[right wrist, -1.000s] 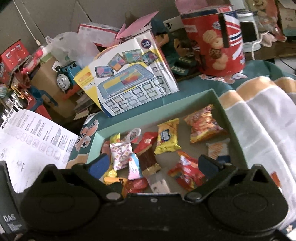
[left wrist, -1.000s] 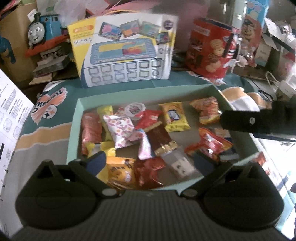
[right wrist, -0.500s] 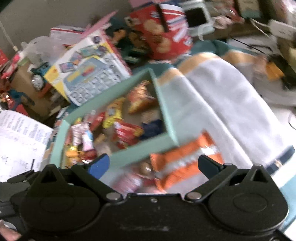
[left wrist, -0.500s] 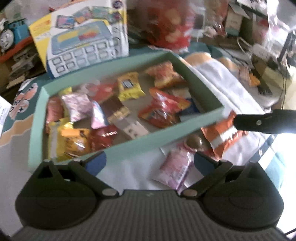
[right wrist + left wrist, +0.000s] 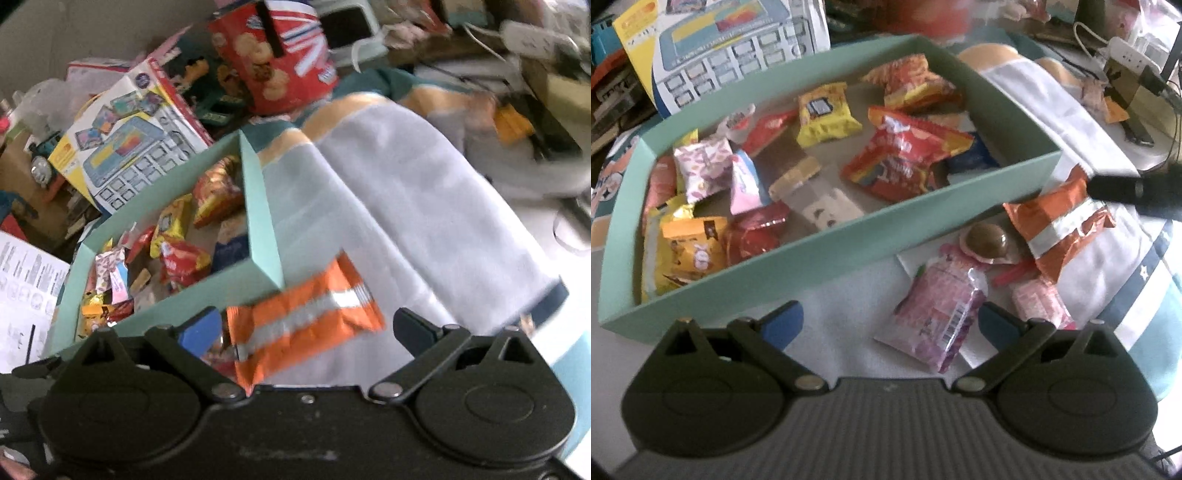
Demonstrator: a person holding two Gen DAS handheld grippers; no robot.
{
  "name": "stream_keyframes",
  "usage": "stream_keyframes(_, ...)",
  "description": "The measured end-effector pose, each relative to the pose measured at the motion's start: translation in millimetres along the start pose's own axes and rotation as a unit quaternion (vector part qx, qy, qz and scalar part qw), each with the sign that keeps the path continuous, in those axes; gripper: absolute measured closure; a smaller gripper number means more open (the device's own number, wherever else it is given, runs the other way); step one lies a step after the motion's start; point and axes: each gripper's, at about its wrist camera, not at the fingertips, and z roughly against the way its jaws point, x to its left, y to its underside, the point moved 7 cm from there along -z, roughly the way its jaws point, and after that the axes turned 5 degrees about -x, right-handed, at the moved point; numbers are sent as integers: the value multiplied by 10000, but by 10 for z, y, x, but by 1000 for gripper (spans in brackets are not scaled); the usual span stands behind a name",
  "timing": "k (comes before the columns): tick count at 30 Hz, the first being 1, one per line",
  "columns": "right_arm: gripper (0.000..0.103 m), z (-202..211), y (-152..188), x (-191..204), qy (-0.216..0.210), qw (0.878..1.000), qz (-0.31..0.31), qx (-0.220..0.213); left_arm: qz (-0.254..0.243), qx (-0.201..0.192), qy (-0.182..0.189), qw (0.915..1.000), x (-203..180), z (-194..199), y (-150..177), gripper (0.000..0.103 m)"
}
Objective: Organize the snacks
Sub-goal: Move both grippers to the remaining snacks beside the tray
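Observation:
A mint green box (image 5: pixel 812 254) holds several snack packets and also shows in the right wrist view (image 5: pixel 258 221). Outside its near right corner lie an orange packet (image 5: pixel 1056 225), a pink pouch (image 5: pixel 938 317), a round brown sweet (image 5: pixel 988 238) and a small pink packet (image 5: pixel 1039 304). My left gripper (image 5: pixel 890 325) is open and empty, low over the cloth, with the pink pouch between its fingers. My right gripper (image 5: pixel 304 326) is open and empty just above the orange packet (image 5: pixel 303 325). One right finger (image 5: pixel 1134 192) shows in the left wrist view, over the orange packet.
A toy box with a yellow corner (image 5: pixel 731 48) stands behind the green box. A red biscuit tin (image 5: pixel 273 59) stands at the back. A white and teal cloth (image 5: pixel 406 206) covers the table to the right. Cables and clutter (image 5: pixel 1126 74) lie at the far right.
Both grippers have pulled back from over the box and come down toward the loose snacks outside its near right corner. Both stay open.

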Motion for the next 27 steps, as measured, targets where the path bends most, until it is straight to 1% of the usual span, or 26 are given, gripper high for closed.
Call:
stream_keyframes(5, 2, -209, -133, 137, -447, 9967, 683, 38, 23, 51, 8, 10000, 25, -61, -12, 0)
stream_keyframes(7, 2, -295, -132, 178, -578, 9937, 950, 143, 27, 83, 10, 10000, 38, -84, -11, 0)
stream_keyframes(10, 3, -402, -109, 228, -778, 9892, 1193, 340, 68, 143, 20, 9999, 48, -127, -7, 0)
stream_keyframes(12, 3, -452, -78, 274, -830, 9861, 1358, 474, 115, 168, 46, 9998, 54, -146, 2, 0)
stream_keyframes(15, 2, -497, -13, 328, -779, 9816, 1608, 676, 187, 195, 96, 9996, 67, -164, 16, 0)
stream_keyframes(19, 2, -414, 95, 404, -822, 9772, 1679, 1009, 240, 174, 119, 9995, 108, -138, 35, 0)
stream_keyframes(22, 2, -311, 235, 448, -643, 9732, 1822, 1248, 297, 164, 140, 9993, 152, -110, 67, 0)
stream_keyframes(24, 2, -231, 308, 443, -505, 9731, 1774, 1383, 345, 151, 144, 9992, 185, -88, 94, 0)
stream_keyframes(27, 2, -128, 416, 419, -394, 9761, 1513, 1508, 367, 133, 170, 9991, 212, -70, 121, 0)
